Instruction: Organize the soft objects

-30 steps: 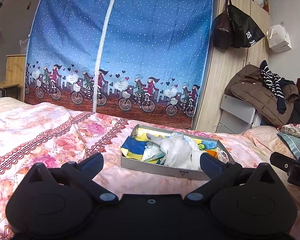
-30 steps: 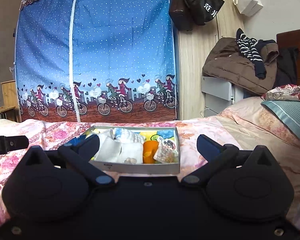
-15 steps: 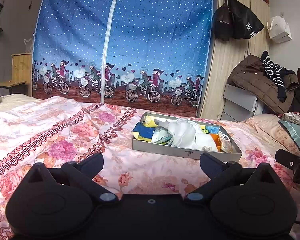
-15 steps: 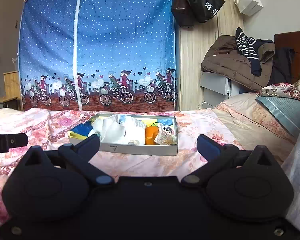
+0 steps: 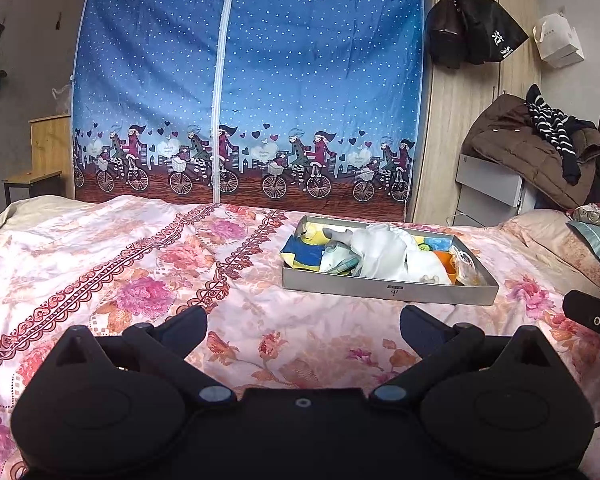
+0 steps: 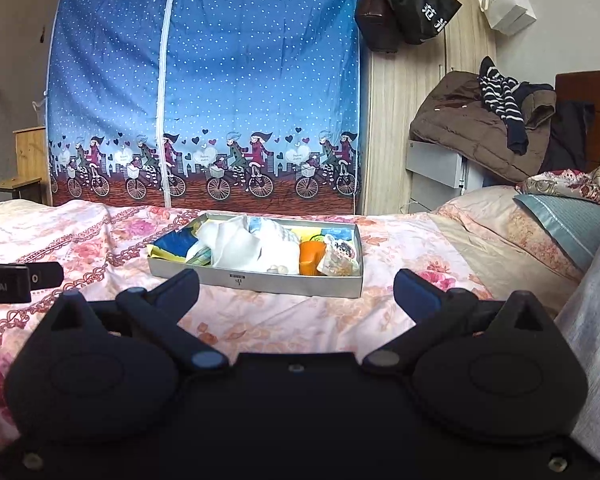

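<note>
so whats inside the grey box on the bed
The grey box holds a heap of soft things: white cloth, blue-and-yellow fabric, an orange piece and a crinkly packet. Whatever lies under the heap is covered.

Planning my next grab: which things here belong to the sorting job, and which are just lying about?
Job:
grey tray
white cloth
orange item
blue-yellow cloth
patterned pouch

Lying about:
brown coat
striped garment
hanging bags
pillow

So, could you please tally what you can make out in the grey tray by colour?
White cloth bundle: 1
Blue-and-yellow cloth: 1
Orange item: 1
Patterned pouch: 1
Total: 4 discernible in the tray; others are hidden underneath.
</note>
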The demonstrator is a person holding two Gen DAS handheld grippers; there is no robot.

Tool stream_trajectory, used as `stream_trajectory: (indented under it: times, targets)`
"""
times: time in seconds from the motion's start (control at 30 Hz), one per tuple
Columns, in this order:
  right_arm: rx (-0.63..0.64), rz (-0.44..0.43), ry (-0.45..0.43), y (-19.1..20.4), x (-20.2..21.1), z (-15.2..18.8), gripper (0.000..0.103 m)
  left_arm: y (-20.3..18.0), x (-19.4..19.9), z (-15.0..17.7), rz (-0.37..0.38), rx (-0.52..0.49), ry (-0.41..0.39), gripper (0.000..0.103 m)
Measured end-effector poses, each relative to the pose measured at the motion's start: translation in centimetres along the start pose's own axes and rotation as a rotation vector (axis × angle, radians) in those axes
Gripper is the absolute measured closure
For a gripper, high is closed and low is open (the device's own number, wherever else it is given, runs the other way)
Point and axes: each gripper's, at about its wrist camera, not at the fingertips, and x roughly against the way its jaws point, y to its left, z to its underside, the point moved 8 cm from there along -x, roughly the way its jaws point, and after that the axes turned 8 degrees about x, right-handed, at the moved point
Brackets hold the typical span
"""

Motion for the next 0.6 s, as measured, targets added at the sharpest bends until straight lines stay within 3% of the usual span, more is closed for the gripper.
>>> stream_trajectory:
  times: [0.6]
  targets:
    - [-0.010, -0.013, 0.069, 0.7, -0.2, 1.1, 0.000, 0.5, -2.5, 1.3, -0.043, 0.025, 0.061, 0.001]
